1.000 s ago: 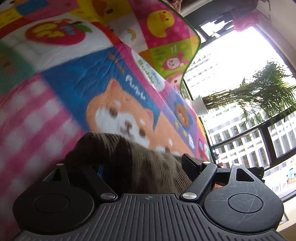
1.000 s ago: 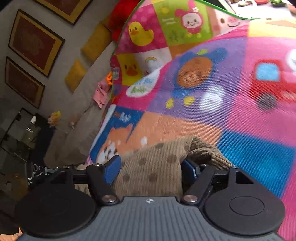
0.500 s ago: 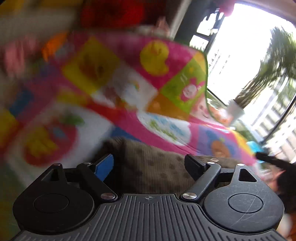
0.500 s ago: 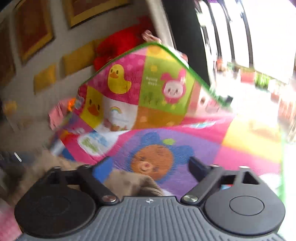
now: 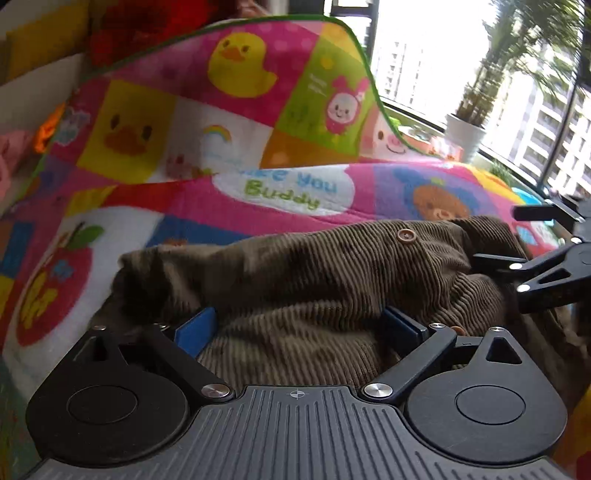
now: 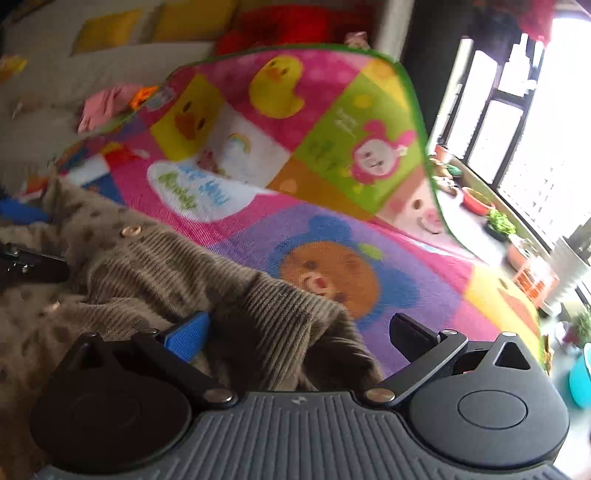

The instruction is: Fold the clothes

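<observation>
Bright window [image 5: 436, 48] with potted palm [image 5: 466, 136], yellow cushions [image 6: 110, 29] along pale sofa [image 6: 55, 103].

A white patch on the colourful cartoon blanket [image 5: 229, 147], beyond the left tongs [image 5: 299, 325], reads "you Buddy"; its first word is cut off.

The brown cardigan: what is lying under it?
The brown cardigan lies on the colourful cartoon blanket, which shows all around it. What the blanket covers cannot be seen.
</observation>
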`<state>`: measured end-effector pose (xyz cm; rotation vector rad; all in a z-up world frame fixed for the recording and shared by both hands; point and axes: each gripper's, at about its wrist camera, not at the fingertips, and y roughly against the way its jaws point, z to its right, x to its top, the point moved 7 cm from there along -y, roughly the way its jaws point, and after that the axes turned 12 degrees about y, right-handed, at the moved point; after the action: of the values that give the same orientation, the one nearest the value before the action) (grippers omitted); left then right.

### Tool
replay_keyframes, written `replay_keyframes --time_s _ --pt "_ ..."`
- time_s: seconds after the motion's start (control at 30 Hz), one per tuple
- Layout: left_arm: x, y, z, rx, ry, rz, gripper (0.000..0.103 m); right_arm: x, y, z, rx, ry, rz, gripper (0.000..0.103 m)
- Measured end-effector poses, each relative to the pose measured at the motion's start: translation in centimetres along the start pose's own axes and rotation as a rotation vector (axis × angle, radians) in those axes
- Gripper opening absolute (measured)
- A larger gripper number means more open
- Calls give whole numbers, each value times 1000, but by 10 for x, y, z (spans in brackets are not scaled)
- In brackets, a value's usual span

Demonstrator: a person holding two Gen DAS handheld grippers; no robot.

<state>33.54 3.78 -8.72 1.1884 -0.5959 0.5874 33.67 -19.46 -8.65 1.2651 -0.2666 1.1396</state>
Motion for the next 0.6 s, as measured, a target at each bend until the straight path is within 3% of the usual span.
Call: replay_keyframes --time_s 0.07,0.2,0.27,0.4,0.6 --pt "0 18 -3 -12 21 27 98 -3 18 2 -6 -20 24 103" --pt "-24 41 -10 -61 50 28 99 -29 54 -17 88 -23 24 103" --pt "-38 37 -18 -36 66 18 99 -49 53 -32 93 18 -41 103" --pt "-56 35 -19 1 6 86 102 -64 50 -29 110 -66 -13 103" --pt "-54 39 -30 -46 87 105 103 -72 46 -20 164 -162 -8 103"
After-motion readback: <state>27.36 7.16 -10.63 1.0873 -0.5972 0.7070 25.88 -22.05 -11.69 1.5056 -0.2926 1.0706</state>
